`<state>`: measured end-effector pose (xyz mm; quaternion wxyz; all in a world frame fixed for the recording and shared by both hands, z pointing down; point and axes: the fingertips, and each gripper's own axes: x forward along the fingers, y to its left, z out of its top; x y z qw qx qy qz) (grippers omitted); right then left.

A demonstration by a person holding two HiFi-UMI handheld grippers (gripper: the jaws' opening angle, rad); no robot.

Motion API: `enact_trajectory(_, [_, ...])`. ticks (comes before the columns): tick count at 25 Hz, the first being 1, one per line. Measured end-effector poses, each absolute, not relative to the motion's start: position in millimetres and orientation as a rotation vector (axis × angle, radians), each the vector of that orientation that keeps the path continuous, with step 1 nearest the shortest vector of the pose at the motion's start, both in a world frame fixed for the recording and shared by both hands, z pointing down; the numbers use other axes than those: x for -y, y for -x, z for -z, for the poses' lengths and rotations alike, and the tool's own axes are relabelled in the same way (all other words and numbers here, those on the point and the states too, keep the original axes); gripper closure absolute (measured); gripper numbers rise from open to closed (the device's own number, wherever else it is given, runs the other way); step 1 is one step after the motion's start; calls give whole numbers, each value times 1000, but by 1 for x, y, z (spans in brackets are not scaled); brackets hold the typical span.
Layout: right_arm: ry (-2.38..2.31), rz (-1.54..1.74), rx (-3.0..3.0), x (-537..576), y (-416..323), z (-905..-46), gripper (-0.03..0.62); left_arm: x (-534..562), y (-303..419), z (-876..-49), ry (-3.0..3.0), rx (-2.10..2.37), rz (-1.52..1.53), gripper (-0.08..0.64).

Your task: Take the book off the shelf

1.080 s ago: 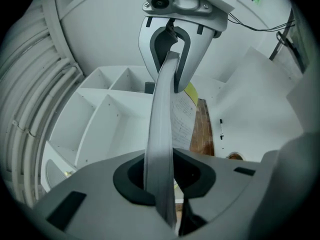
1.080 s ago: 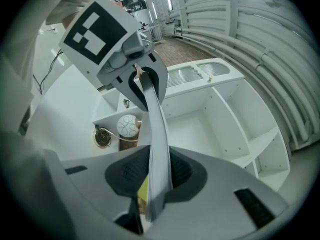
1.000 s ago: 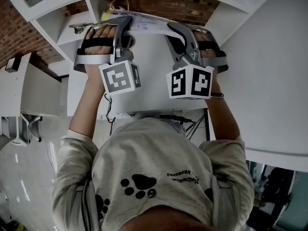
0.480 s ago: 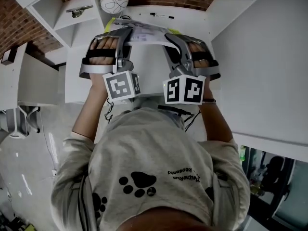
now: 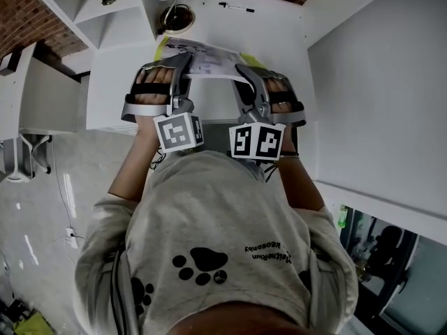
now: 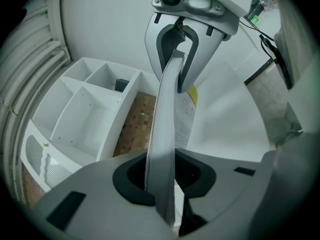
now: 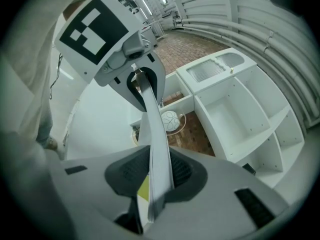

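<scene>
Currently, the left gripper [image 5: 184, 58] and right gripper [image 5: 242, 68] each clamp one end of the thin book [image 5: 204, 51], whose long axis spans between them, apparently clear of the shelf [image 5: 105, 21].

A pen [image 5: 235, 7] lies on the white desk [image 5: 285, 42].

book [image 5: 206, 51] held by left gripper [image 5: 180, 63], right gripper [image 5: 244, 70]

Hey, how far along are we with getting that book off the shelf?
Done: the book is out of the shelf, clear of its compartments. In hand: the left gripper and right gripper each clamp one end, holding it over the white desk. Left: probably just setting it down.
</scene>
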<state>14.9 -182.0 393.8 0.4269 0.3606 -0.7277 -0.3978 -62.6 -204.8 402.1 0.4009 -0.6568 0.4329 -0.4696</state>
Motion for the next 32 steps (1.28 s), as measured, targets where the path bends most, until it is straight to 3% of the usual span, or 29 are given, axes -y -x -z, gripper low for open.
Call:
enact_trajectory(20, [-816,992,1891,55,-59,-430,506,70,21,-439,1666,-1168,1276,472])
enact_trajectory(32, [-809,912,1873,68,-51,-472,506,86,28,-483,1718,-1097,1288,472])
